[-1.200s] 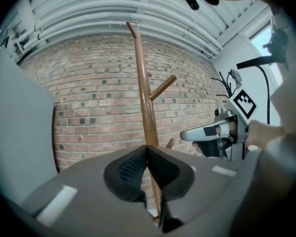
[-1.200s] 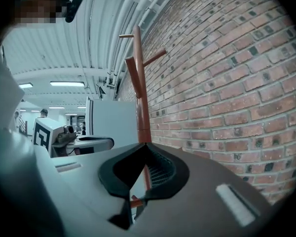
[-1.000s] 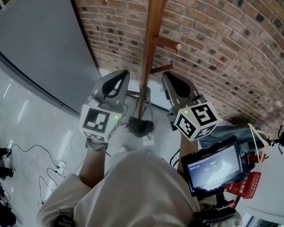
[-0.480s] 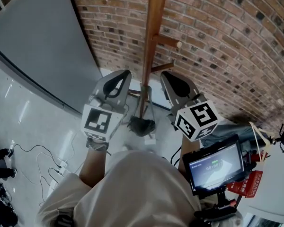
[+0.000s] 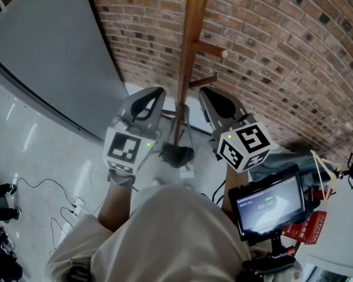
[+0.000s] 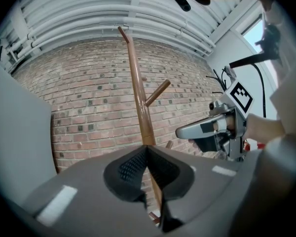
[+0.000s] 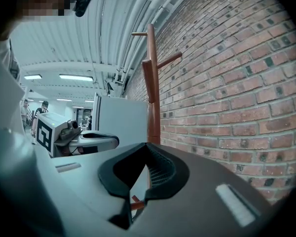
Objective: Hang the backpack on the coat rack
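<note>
Left gripper (image 5: 155, 93) and right gripper (image 5: 207, 93) sit level either side of the rack (image 5: 191, 51), both clamped tight on nothing. We can't spot the backpack anywhere. Swinging round to find it, we could clip a peg (image 5: 215, 51) and rock the rack.

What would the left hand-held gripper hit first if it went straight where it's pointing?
Probably the coat rack pole, straight ahead of the left hand-held gripper; if it misses, the brick wall.
</note>
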A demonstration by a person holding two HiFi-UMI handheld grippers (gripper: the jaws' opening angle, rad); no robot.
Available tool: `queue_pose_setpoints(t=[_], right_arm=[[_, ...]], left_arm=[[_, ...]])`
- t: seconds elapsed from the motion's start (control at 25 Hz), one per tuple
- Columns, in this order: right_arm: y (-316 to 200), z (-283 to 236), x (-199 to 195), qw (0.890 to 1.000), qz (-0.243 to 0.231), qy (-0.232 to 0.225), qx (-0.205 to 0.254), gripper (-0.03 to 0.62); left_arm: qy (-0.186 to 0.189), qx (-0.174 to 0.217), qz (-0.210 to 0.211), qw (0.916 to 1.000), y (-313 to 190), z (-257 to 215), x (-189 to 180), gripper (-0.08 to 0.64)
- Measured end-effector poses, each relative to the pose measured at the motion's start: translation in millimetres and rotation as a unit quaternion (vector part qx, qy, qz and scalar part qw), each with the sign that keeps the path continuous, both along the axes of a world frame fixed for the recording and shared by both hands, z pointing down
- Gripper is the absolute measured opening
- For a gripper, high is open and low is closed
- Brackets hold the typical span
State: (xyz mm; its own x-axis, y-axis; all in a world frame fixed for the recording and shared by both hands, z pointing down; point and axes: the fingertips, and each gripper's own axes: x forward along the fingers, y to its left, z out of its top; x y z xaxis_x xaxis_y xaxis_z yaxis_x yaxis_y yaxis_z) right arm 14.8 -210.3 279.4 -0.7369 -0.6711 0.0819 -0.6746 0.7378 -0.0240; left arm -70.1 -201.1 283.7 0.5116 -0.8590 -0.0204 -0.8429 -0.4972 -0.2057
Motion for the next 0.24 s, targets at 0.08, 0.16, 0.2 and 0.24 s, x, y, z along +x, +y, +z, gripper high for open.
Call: queue_pose_setpoints(t=[0.08,0.16,0.2,0.24], right_arm=[[-0.3,1.7,-0.7,1.0,-0.001,0.0,-0.002,0.0],[-0.6,3.0,-1.2,1.0,0.0,0.0,-0.004,0.0],[-0.8,3.6,-1.4,1.0,0.0,0.0,-0.004,0.0],[-1.0,4.2,-1.6,1.0,0.0,0.0,-0.005,0.0]], left_arm=[[-0.001,-0.002,0.0,1.0,-0.1,1.6,0.1,0.0],[0.0,-0.003,0.0,1.0,-0.4,2.6,0.0,0.0],[0.0,-0.003,0.001,1.0,-0.5,3.2,-0.1,0.0],[0.0,-0.003,0.001,1.0,-0.6,3.8,-0.2,0.0]])
